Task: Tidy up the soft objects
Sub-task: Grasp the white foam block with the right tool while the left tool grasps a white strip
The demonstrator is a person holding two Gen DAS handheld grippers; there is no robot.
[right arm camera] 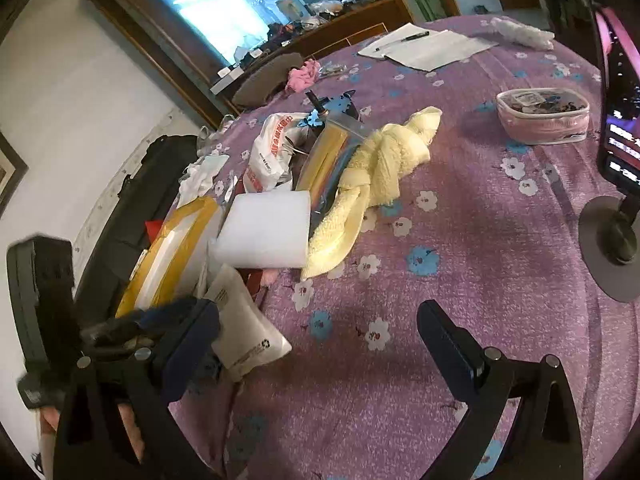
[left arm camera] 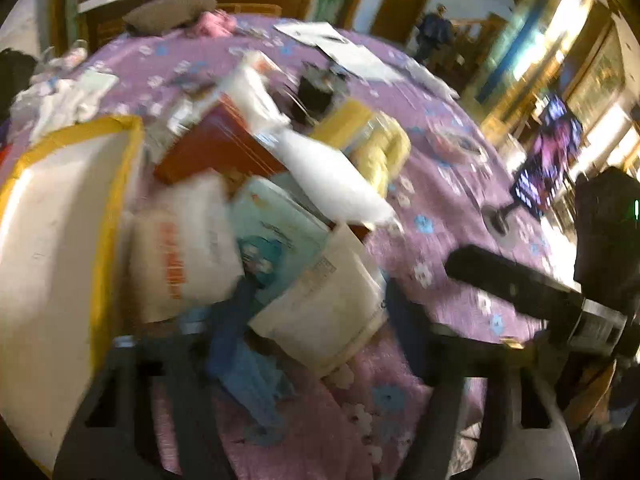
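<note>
The left wrist view is blurred. My left gripper [left arm camera: 284,344] is open over a heap at the table's edge, pointing steeply down. A dark blue cloth [left arm camera: 240,360] lies loose between its fingers, beside a white packet [left arm camera: 324,312]. Further off are a white bag with red print [left arm camera: 188,248], a teal packet [left arm camera: 276,224], a white foam block [left arm camera: 332,176] and a knotted yellow towel [left arm camera: 380,152]. My right gripper [right arm camera: 320,340] is wide open over bare purple tablecloth [right arm camera: 480,260]. The white packet [right arm camera: 248,328] touches its left finger [right arm camera: 192,340]. The towel [right arm camera: 384,164] and foam block [right arm camera: 264,232] lie ahead.
A box edged with yellow tape [right arm camera: 172,248] stands at the left of the heap, with a black bag [right arm camera: 132,200] behind it. A pink pouch [right arm camera: 544,120], a screen on a round stand [right arm camera: 616,232], papers with a pen [right arm camera: 424,46] and a pink cloth [right arm camera: 304,74] lie farther off.
</note>
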